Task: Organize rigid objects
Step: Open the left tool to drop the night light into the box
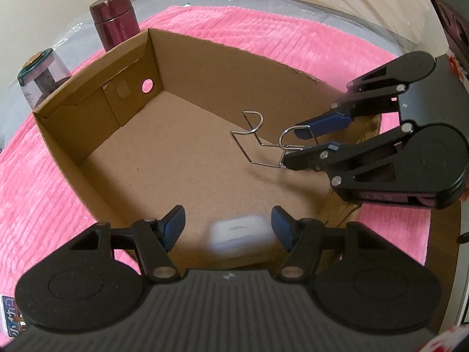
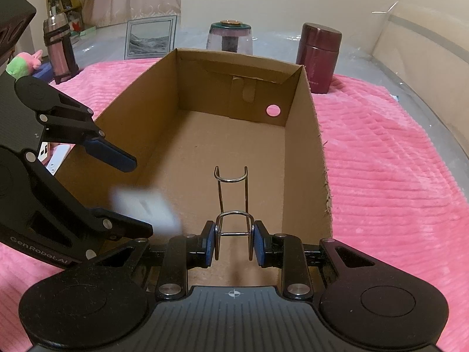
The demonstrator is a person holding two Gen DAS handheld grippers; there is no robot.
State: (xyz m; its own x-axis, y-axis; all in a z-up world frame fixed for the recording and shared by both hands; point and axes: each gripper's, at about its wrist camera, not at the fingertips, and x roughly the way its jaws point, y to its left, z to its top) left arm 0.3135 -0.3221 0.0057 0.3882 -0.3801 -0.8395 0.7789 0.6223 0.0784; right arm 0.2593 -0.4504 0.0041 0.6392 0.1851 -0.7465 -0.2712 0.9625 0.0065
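Observation:
An open cardboard box lies on a pink blanket. My right gripper is shut on a bent wire holder. It holds the holder just above the box floor, near the box's right side in the left wrist view. My left gripper is open over the near end of the box. A small white block, blurred by motion, is between its blue pads and apart from both.
Behind the box stand a maroon flask and a glass jar with a green lid. In the right wrist view, a dark bottle, a framed picture and a plush toy are at the far left.

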